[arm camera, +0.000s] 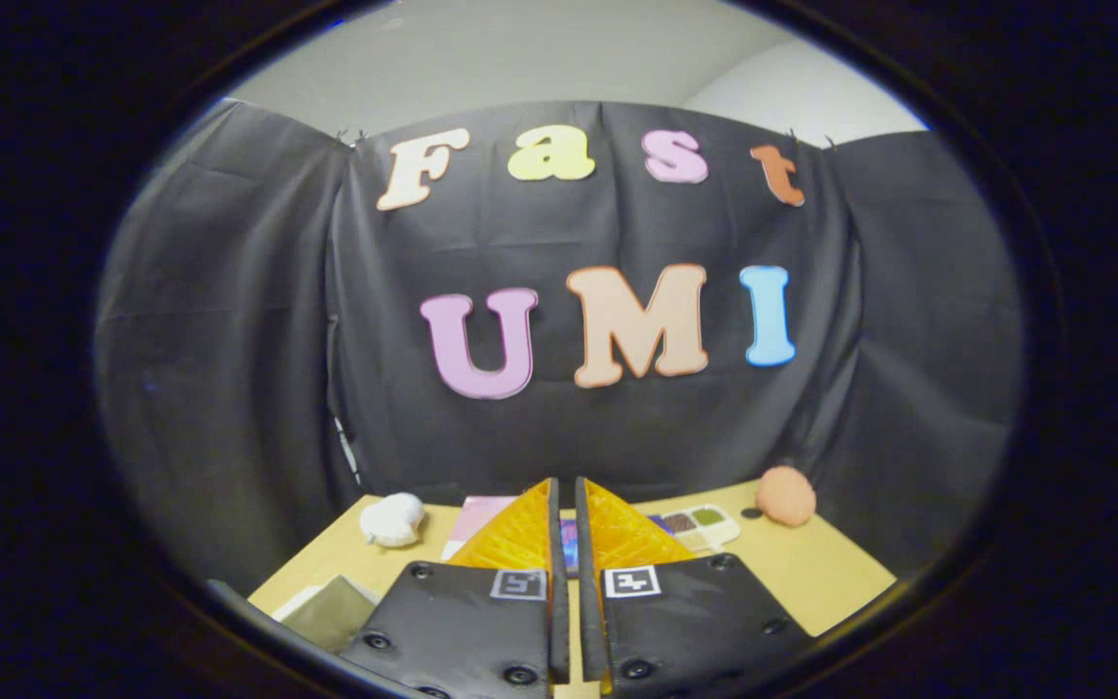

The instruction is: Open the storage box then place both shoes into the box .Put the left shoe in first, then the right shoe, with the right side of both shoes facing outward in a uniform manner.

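A light wooden table (816,573) stands in front of a black cloth wall (229,340). On the far left part of the table lies a small white soft object (392,518). On the far right part, near the cloth, rests a round orange-pink object (785,495). Between them there is a pink flat sheet (481,512) and a small tray with compartments (705,525) of brown and green content. Above the cloth, a pale wall (540,58) is visible.
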Tool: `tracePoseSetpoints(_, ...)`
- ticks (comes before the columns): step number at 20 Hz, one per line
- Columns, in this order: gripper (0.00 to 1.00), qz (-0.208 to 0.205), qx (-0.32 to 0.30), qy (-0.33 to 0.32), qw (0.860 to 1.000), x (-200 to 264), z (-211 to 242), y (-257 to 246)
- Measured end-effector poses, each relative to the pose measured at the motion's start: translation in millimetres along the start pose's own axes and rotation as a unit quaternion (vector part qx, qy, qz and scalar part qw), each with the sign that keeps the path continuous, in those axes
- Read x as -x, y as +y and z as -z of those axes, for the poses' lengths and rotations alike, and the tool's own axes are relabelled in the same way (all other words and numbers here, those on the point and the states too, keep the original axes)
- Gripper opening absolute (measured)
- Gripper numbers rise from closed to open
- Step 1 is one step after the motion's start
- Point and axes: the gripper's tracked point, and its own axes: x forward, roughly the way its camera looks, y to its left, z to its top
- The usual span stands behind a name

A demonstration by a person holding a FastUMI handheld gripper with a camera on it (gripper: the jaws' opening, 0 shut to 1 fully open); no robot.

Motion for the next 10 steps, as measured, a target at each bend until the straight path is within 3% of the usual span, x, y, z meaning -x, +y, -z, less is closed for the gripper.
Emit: tracePoseSetpoints(10,0.08,0.013,0.020,-0.085,0.996,-19.3,-94.6,-70.3)
